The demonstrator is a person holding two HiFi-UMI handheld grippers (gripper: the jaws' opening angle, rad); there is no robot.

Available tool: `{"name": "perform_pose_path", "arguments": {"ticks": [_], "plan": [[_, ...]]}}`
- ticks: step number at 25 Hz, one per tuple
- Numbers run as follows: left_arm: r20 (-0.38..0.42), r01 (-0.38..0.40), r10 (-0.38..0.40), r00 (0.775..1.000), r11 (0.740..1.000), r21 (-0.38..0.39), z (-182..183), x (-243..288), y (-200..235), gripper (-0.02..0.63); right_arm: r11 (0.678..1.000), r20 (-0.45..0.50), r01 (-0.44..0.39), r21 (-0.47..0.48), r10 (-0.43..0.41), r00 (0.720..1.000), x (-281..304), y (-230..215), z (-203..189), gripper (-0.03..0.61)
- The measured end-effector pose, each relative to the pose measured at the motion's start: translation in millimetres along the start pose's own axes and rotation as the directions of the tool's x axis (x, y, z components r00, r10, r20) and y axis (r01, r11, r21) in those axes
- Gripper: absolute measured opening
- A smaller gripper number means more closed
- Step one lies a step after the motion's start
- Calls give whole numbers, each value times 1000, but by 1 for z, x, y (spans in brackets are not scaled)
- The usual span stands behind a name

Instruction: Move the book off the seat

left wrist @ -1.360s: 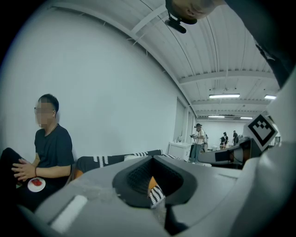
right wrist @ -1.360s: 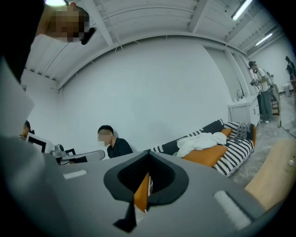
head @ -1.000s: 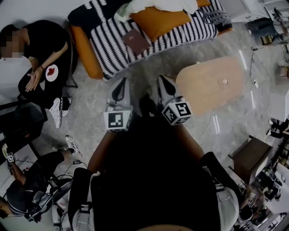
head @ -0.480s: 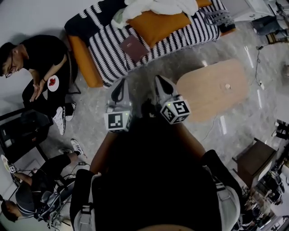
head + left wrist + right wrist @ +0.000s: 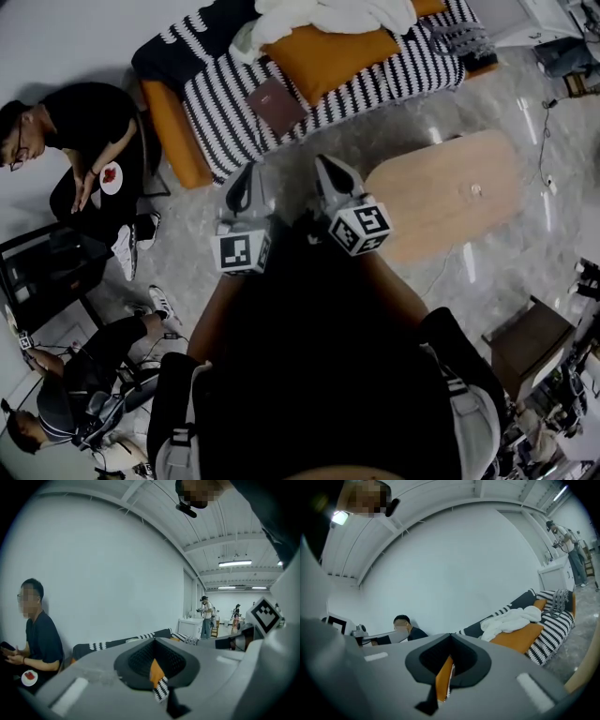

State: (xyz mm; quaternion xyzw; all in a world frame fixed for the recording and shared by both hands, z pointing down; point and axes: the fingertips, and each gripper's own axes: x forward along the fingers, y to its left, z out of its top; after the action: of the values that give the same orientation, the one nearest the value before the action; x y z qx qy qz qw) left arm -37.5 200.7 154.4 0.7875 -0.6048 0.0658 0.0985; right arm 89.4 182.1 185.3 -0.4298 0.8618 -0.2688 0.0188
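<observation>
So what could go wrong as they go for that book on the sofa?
Both the left tool and the right tool are shut and short of the book; unless they open first, they might only shove it. The book lies flat on the soft striped cover, so the tips could snag fabric instead. The wooden table stands close on the right and might get bumped.

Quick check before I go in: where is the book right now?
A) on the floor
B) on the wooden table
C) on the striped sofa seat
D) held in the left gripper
C: the book lies flat on the striped sofa seat, beside the orange cushion.
</observation>
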Motion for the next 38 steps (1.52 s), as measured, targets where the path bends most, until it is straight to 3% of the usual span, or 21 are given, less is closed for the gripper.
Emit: {"name": "perform_pose_path", "arguments": {"ticks": [10, 16, 22, 38], "plan": [[-24, -55, 55, 998, 998, 8, -7, 17, 24, 6, 998, -25, 16, 62, -15, 1000, 26, -30, -8, 8], [-36, -42, 42, 998, 999, -17, -21, 39, 59, 6, 992, -33, 59, 108, -56, 998, 56, -39, -26, 8], [-61, -18, 16, 998, 999, -35, -19, 79, 59, 6, 985, -46, 99, 143, -94, 995, 72, -71, -19, 8], [-138, 30, -46, 989, 993, -114, -81, 125, 95, 6, 963, -130, 161, 214, -135, 982, 146, -105, -93, 8]]}}
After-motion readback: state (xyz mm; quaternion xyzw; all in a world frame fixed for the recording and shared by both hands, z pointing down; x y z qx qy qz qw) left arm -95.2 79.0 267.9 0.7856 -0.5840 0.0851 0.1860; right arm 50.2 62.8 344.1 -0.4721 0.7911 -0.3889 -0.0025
